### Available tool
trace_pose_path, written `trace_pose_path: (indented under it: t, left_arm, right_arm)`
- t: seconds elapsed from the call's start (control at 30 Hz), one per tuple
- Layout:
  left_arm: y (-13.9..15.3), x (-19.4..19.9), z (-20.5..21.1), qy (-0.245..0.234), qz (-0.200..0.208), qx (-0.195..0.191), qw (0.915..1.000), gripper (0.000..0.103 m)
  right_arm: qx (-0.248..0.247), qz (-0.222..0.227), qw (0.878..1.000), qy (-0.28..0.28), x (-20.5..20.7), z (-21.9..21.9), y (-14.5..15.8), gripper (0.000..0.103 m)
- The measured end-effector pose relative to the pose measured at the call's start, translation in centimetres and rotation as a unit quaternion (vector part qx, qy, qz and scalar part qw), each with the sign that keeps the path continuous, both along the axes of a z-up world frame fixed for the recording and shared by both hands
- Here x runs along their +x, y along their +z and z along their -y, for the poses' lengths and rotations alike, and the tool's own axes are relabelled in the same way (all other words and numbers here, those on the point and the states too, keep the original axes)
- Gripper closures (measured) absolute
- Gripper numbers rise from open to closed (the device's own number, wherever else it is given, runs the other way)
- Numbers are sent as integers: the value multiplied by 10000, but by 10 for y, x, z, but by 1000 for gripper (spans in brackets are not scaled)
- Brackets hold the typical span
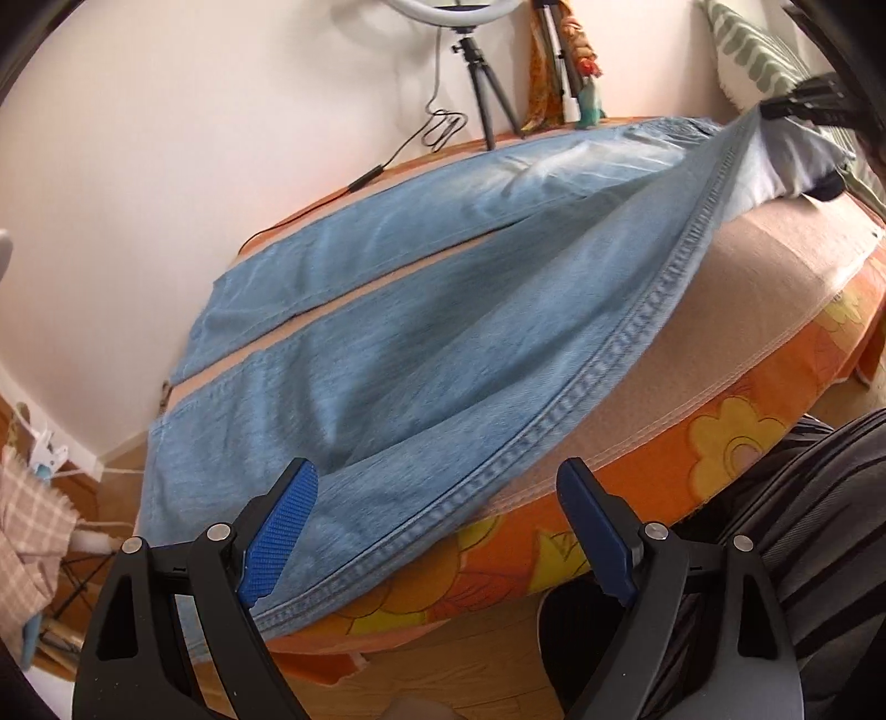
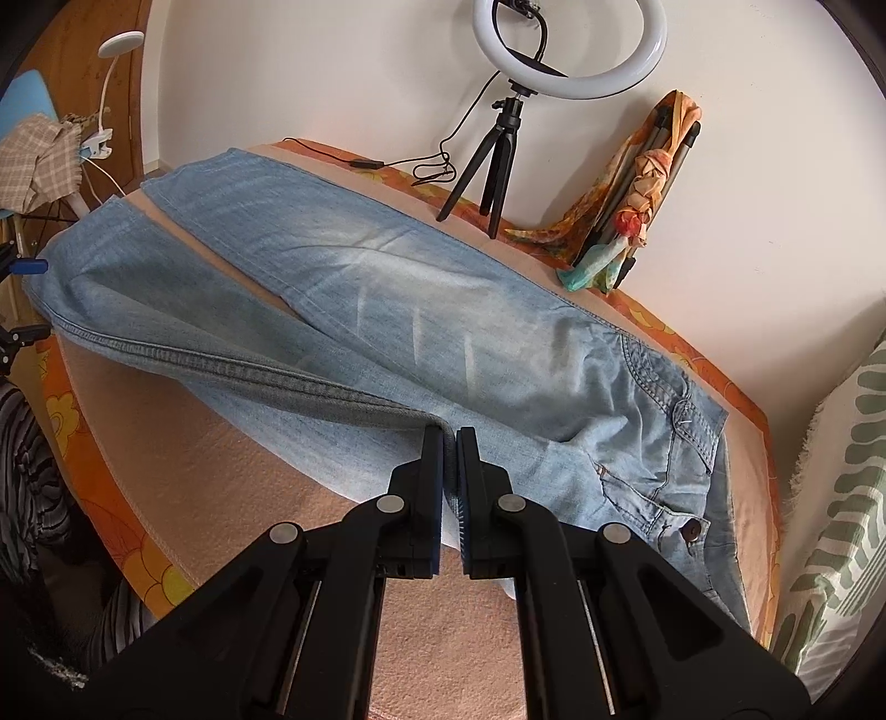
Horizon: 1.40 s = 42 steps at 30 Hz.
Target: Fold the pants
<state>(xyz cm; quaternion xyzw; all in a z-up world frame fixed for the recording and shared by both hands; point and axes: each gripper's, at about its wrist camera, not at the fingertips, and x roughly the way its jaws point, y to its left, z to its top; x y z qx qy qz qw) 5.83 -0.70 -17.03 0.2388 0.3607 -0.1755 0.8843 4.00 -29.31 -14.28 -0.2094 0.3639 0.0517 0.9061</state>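
Note:
Light blue jeans [image 1: 387,343] lie lengthwise on a bed, legs slightly apart and waistband [image 2: 686,443] at the right. My right gripper [image 2: 449,437] is shut on the near leg's side seam close to the hip and holds that edge lifted off the blanket; it also shows as a black clamp [image 1: 803,105] at the top right of the left wrist view. My left gripper [image 1: 443,498] stands open near the hem end of the same leg. The stitched seam [image 1: 554,410] runs between its blue pads [image 1: 288,531], and the pads do not press on it.
The bed has a pink blanket [image 2: 266,476] over an orange flowered sheet [image 1: 720,443]. A ring light on a tripod [image 2: 570,50] and its cable stand at the wall, beside a colourful scarf [image 2: 637,188]. A green-patterned pillow [image 2: 841,498] lies right. A person's striped clothing [image 1: 803,526] is beside the bed.

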Motion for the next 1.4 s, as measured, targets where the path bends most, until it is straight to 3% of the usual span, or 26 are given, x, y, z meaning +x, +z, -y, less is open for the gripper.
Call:
trace_pose_path:
  t: [0.2,0.3,0.33,0.4,0.47,0.53,0.6,0.77,0.9,1.07,1.4]
  left_arm:
    - [-13,23,8,156,118,402,9990,16]
    - [-12,28,-10,462,167,348,9982,21]
    - [-13,30,-18,604,183,362,9974,25]
    - [-14,35,-37,914,154,333,9951,51]
    - [-12,40,-60,1105,10,-45,9939,71]
    - [-6,43,-80,1062,-95,-573,9926,78]
    - [0,46,-89,988,-35,-743,9923,88]
    - [24,64,-82,803,328,-630,9942,93]
    - [47,94,-75,672,544,-727,9936,95]
    - [68,138,-60,453,766,-582,9943,96]
    - [64,249,-26,283,263,-743,9965,97]
  right_arm:
    - [-158,110,9998,-4,6,-10,17,99]
    - [-137,108,9998,-26,4,-11,21,99]
    - [-102,93,9999,-51,3,-11,21,99]
    - [-51,82,9999,-94,-1,-11,20,99]
    - [-4,63,9999,-144,-5,-12,16,99]
    - [89,35,9998,-196,-9,-11,11,99]
    - [136,18,9996,-265,-12,-11,6,99]
    - [116,128,9989,-438,-6,-8,7,99]
    - [3,275,9982,-534,18,-3,19,99]
    - [-227,469,9967,-616,60,3,35,99]
    - [-769,425,9930,-792,167,26,25,99]
